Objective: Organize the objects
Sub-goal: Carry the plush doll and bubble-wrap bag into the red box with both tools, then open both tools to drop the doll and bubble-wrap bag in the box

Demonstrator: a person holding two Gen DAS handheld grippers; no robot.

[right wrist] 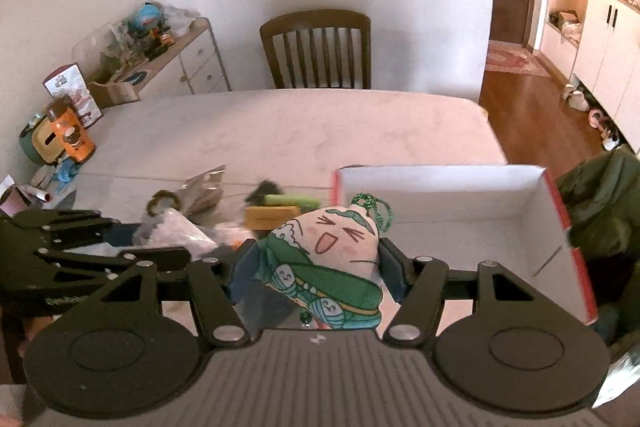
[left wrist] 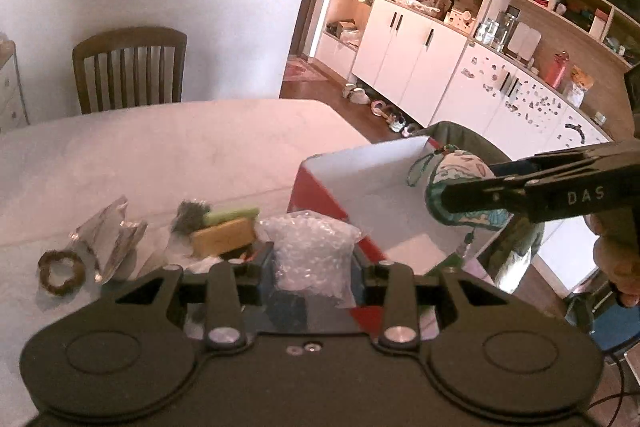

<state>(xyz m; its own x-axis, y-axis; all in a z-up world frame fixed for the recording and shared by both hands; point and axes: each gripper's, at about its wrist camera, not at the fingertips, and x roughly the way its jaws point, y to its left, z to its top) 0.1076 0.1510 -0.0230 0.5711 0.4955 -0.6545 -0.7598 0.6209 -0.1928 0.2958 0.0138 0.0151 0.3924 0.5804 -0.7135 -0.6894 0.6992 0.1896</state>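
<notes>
The little stuffed toy (right wrist: pixel 324 259) with a laughing face is pinched in the middle by the right gripper (right wrist: pixel 316 267). Its two fingers press on the toy's sides, closed in just enough to squash it a bit. The toy hangs in the air over the near edge of the white box with red sides (right wrist: pixel 440 187), which looks empty inside. The toy looks soft and light, so it should be easy to carry and will not break if it drops. A green string loop (right wrist: pixel 376 207) sits on top; that could snag. Holding the fat middle seems the best spot.

The left gripper (left wrist: pixel 312 263) has its fingers on either side of a clear bag of small white bits (left wrist: pixel 312 247). I cannot tell if it is squeezing the bag yet. The bag looks crinkly and slippery.

Beside it on the pale table (left wrist: pixel 180 147) lie a yellow sponge (left wrist: pixel 224 235), a shiny foil packet (left wrist: pixel 108 231) and a brown ring (left wrist: pixel 62 273).
</notes>
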